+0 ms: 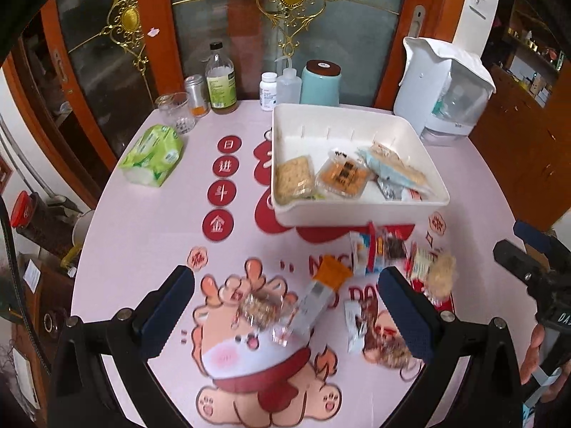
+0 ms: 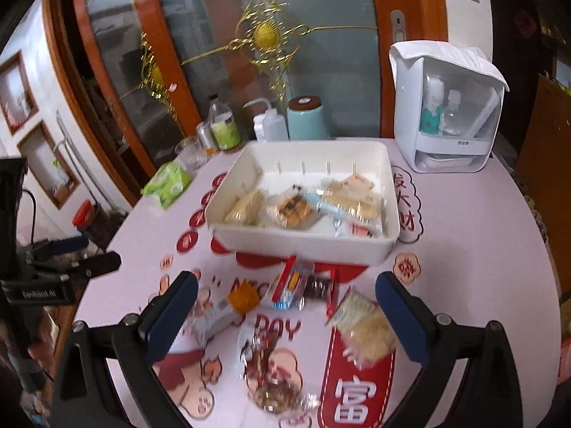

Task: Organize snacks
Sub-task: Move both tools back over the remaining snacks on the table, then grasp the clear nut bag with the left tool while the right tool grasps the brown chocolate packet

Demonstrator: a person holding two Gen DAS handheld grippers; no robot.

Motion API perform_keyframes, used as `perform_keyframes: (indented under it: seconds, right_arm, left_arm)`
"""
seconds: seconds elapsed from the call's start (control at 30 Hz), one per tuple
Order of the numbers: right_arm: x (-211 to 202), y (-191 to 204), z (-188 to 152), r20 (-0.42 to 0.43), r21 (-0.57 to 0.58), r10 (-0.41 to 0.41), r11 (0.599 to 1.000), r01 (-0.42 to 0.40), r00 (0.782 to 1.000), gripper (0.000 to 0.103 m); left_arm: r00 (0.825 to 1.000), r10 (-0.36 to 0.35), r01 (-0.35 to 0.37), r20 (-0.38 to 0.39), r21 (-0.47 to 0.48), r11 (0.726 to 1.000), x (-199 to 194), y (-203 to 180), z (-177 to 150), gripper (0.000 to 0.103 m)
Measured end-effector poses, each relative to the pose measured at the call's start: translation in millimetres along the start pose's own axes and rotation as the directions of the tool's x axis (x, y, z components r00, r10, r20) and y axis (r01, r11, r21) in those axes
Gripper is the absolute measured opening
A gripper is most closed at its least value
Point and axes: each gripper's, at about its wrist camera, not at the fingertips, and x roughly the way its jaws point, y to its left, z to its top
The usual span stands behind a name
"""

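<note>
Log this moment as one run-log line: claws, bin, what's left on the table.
left claw: open, empty | right claw: open, empty | white bin: several snacks inside | table: loose snack packets remain in front of bin

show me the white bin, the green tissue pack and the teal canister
white bin point(image 1: 357, 214), left wrist view, on its front wall
green tissue pack point(image 1: 153, 155), left wrist view, on the top of the wrapper
teal canister point(image 2: 307, 123), right wrist view, on its body below the brown lid
</note>
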Motion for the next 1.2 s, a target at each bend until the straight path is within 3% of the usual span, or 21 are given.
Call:
perform_keyframes:
  seconds: [0.23,0.43,0.6,0.87,1.07,1.13,1.2]
  right_arm:
    - [-16.5,26.7,-31.2,0.019,-0.115,-0.058,0.991,0.060,0.998,0.100]
    - [1.8,44.4,-44.9,-0.013,-0.228,-0.043,0.973,0.038,0.999,0.100]
    - [37.2,45.8,-58.7,-0.116,-0.230,0.009,0.972,-0.036,0.993,0.099]
    - [94.5,44.7,-82.6,-0.273,-0.160,-0.004,0.986,-0.041,0.962,0.091]
    - [123.9,43.7,-99.9,-0.346,-0.083,-0.031,0.997,0.003,0.938,0.090]
    - [134.9,48.4,-106.3,-0.368,-0.079,-0.057,0.996,0.029,0.928,0.086]
    - [145.8,53.5,-111.1,-0.392,-0.071,-0.065,0.997,0.040,0.917,0.075]
  left_arm:
    - [0.998,0.054,-0.052,0.038,-0.065,0.997,-18.1,10.4,-30.2,0.102]
    - [0.992,0.124,-0.119,0.032,-0.132,0.984,-10.8,11.6,-38.4,0.102]
    - [0.990,0.140,-0.141,-0.019,-0.205,0.968,11.1,19.4,-48.9,0.102]
    - [0.990,0.066,-0.105,-0.127,-0.334,0.937,78.1,49.4,-58.0,0.102]
    - [0.973,0.031,-0.125,-0.230,-0.405,0.906,145.7,74.0,-61.9,0.098]
    - [0.968,0.010,-0.119,-0.252,-0.423,0.898,160.0,78.1,-63.9,0.096]
    - [0.958,-0.014,-0.117,-0.285,-0.437,0.892,175.8,81.2,-67.2,0.096]
